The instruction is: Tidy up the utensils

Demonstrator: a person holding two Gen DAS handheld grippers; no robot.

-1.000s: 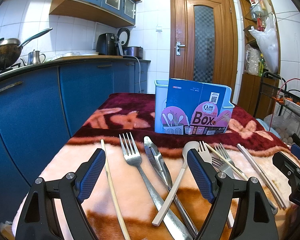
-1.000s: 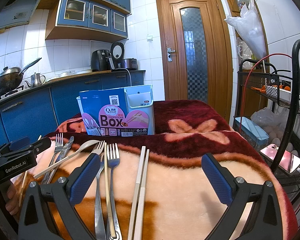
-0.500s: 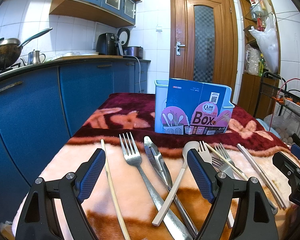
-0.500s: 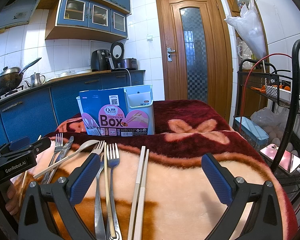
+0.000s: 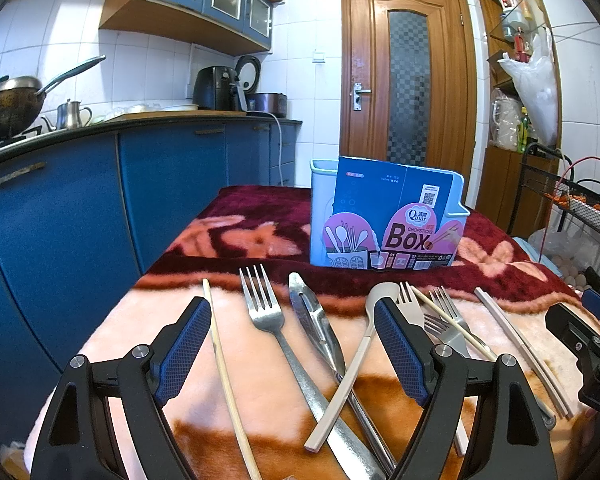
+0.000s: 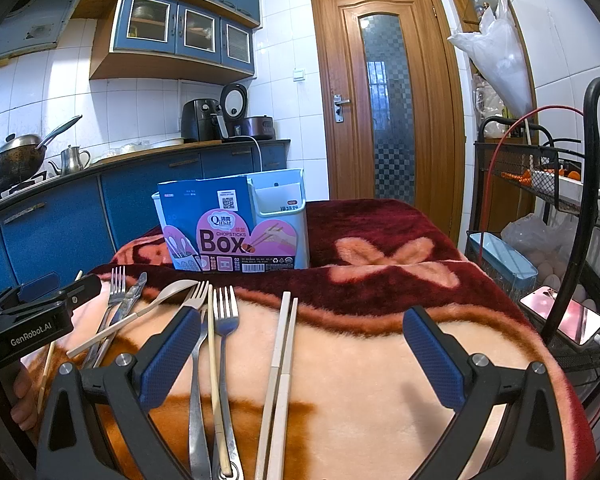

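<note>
Nothing has been picked up yet: the utensils lie loose on the fleece blanket (image 6: 380, 360), with the pale blue chopsticks box (image 5: 384, 224) standing empty-looking at the far side (its inside is hidden). The left gripper (image 5: 292, 352) hovers wide open above a steel fork (image 5: 266, 312), steel tongs (image 5: 316, 328) and a beige spoon (image 5: 356, 356) crossing them. The right gripper (image 6: 300, 352) is likewise spread and empty, over a pair of beige chopsticks (image 6: 282, 352). I judge the next move to be closing on one thin handle, pinching low against soft pile.
</note>
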